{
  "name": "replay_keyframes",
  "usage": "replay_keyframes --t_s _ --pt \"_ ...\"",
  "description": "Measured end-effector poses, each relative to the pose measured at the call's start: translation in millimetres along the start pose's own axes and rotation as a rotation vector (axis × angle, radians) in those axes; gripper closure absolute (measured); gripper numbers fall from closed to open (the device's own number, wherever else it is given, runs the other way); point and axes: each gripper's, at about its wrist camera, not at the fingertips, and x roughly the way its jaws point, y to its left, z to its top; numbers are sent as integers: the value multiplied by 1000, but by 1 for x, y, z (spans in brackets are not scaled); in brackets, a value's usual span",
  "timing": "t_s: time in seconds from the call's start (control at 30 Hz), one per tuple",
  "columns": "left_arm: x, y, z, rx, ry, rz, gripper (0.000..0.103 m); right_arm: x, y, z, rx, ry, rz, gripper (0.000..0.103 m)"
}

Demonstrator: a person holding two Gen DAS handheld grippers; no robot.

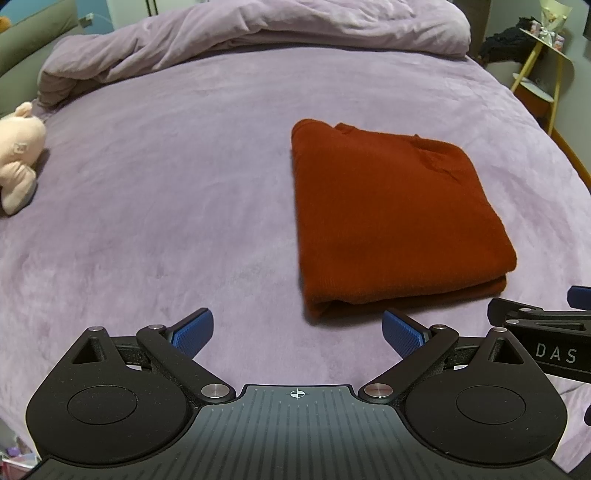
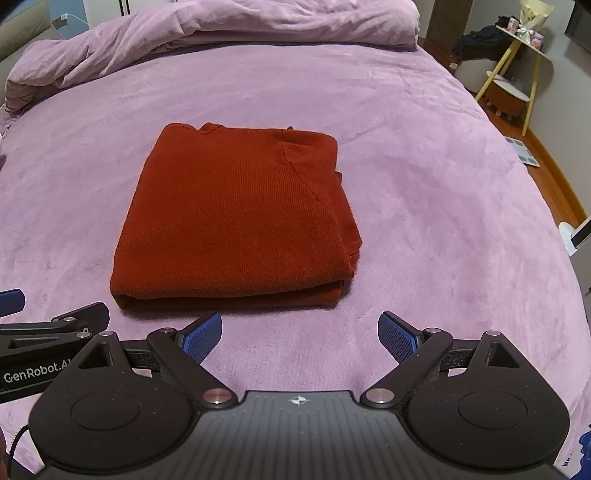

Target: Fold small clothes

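A rust-red knit garment (image 1: 391,218) lies folded into a thick rectangle on the purple bedspread (image 1: 166,206); it also shows in the right wrist view (image 2: 236,218), with its fold edge toward me. My left gripper (image 1: 297,330) is open and empty, just in front of and left of the garment's near edge. My right gripper (image 2: 299,334) is open and empty, just in front of the garment's near right corner. Each gripper shows at the edge of the other's view: the right one (image 1: 546,332) and the left one (image 2: 48,332).
A rumpled purple duvet (image 1: 258,33) is piled at the far end of the bed. A pink plush toy (image 1: 18,155) lies at the left edge. A yellow-legged side table (image 2: 517,62) and a small stool stand on the floor to the right of the bed.
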Motion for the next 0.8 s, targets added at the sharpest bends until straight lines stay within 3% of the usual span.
replay_keyframes --t_s 0.8 --pt "-2 -1 0 9 -1 -3 2 -3 0 2 3 -8 3 11"
